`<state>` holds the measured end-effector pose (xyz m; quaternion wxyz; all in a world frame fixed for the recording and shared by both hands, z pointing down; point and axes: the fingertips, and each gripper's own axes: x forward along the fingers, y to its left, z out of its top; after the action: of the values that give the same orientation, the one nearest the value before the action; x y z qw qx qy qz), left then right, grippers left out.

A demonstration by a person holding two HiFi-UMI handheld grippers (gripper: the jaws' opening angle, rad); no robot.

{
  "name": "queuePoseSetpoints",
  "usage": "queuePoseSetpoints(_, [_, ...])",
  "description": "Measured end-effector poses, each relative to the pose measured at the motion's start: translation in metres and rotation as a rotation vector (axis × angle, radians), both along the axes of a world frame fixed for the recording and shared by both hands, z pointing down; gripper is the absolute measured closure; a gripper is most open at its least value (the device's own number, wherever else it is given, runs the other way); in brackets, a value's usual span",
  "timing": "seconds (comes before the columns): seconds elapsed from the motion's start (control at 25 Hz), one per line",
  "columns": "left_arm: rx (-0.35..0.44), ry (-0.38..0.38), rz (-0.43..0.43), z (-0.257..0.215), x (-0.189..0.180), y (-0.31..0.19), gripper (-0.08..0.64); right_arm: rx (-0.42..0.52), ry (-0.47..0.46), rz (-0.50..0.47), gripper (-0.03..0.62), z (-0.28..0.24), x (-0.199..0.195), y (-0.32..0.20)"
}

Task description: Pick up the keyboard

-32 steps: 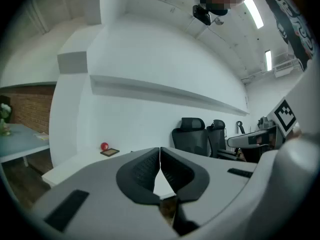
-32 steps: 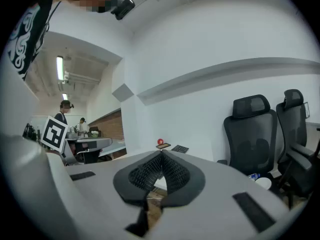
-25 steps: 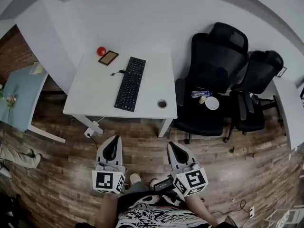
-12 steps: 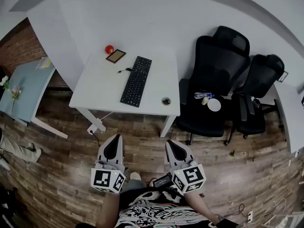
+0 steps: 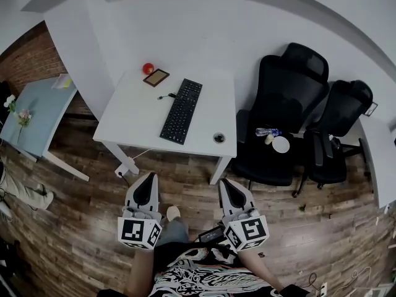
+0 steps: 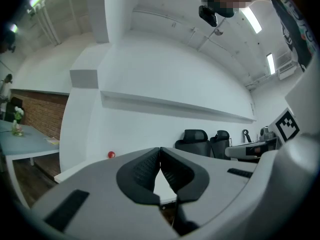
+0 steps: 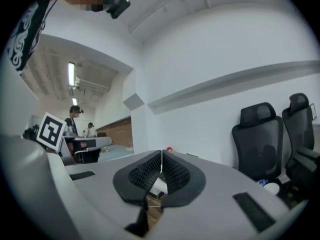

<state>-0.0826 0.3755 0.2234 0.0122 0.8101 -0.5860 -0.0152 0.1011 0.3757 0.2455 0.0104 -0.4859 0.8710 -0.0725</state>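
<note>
A black keyboard (image 5: 182,111) lies lengthwise on the white desk (image 5: 133,116), a cable trailing from its far left corner. My left gripper (image 5: 146,182) and right gripper (image 5: 228,187) hover over the wooden floor in front of the desk, well short of the keyboard, both pointing toward it. Both are shut with nothing between the jaws, as the left gripper (image 6: 159,154) and right gripper (image 7: 161,157) views confirm. From the gripper views the keyboard is hidden behind the jaws.
A red ball (image 5: 148,68) and a small framed tablet (image 5: 156,77) sit at the desk's far end. A cable port (image 5: 218,138) is at its near right corner. Two black office chairs (image 5: 279,116) stand right; one seat holds a bottle and a white dish. A blue table (image 5: 31,113) stands left.
The desk and keyboard have shifted right and slightly down in the head view as the person stepped closer. Both grippers stay shut; the left one has drifted slightly forward.
</note>
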Motion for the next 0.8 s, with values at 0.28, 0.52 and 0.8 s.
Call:
queuePoseSetpoints(0.28, [-0.014,-0.002,0.008,0.009,-0.012,-0.058,0.541,0.005,0.053,0.079,0.563,0.012,-0.002,-0.048])
queuePoseSetpoints(0.52, [-0.02,0.01,0.044,0.016,-0.028,-0.138,0.541,-0.02,0.097,0.094,0.563,0.025,-0.021,-0.118])
queuePoseSetpoints(0.8, [-0.061,-0.016,0.052,0.021,-0.059,-0.235,0.541,-0.005,0.081,0.128,0.563,0.017,-0.042,-0.206])
